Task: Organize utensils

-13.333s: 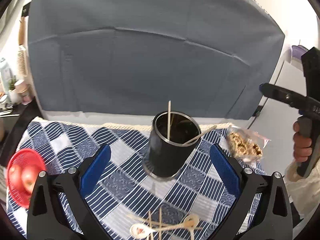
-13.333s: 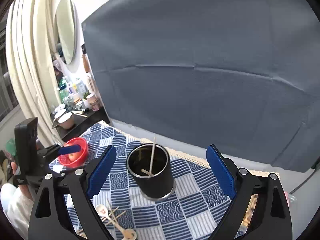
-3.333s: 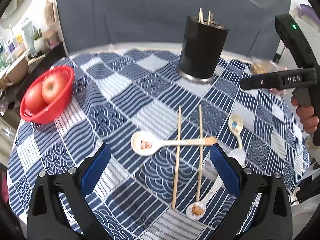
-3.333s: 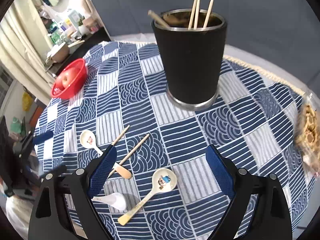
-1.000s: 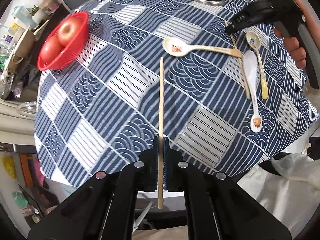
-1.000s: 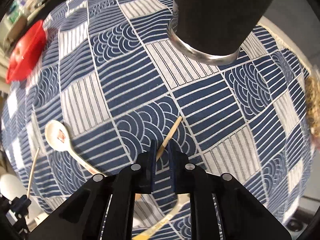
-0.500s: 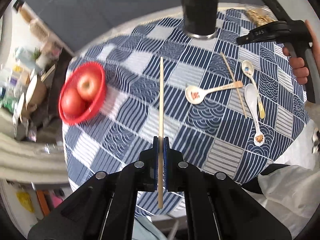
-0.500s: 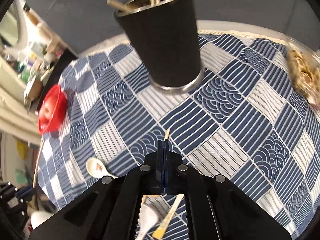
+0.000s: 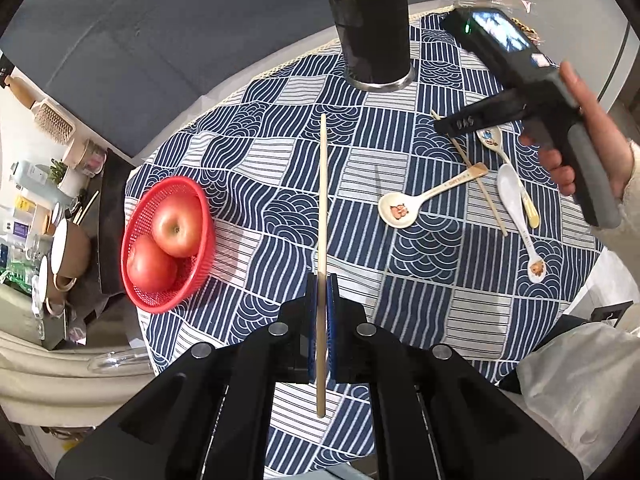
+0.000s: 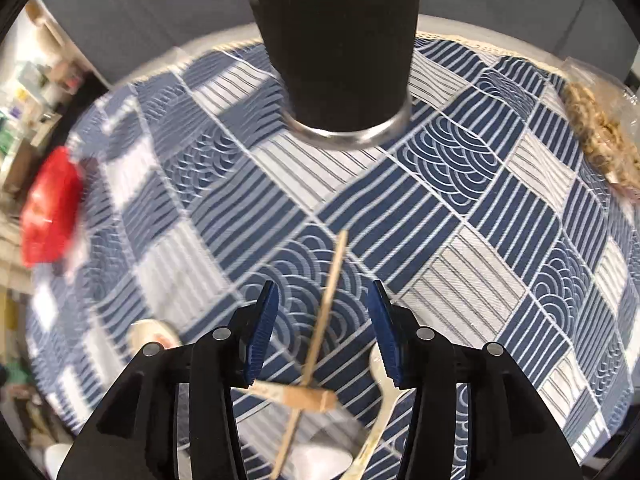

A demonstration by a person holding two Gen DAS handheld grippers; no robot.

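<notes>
My left gripper [image 9: 322,292] is shut on a wooden chopstick [image 9: 322,208] and holds it above the blue patterned tablecloth [image 9: 280,216]. The black utensil cup [image 9: 370,36] stands at the far side with several chopsticks in it. My right gripper [image 10: 324,320] is open, low over the cloth, with a second chopstick [image 10: 326,304] lying between its fingers on the cloth. That chopstick crosses a spoon handle [image 10: 296,394]. The cup base [image 10: 344,60] is just ahead. Three ceramic spoons [image 9: 400,210] lie near the right gripper [image 9: 440,124] in the left wrist view.
A red basket with two apples [image 9: 168,236] sits at the cloth's left edge. A bag of snacks [image 10: 596,136] lies at the far right. A side shelf with cups and bottles [image 9: 52,200] stands left of the table.
My right gripper has opened and dropped lower; the chopstick it gripped now lies loose between its fingers. My left gripper still holds its chopstick and has drawn closer to the cup.
</notes>
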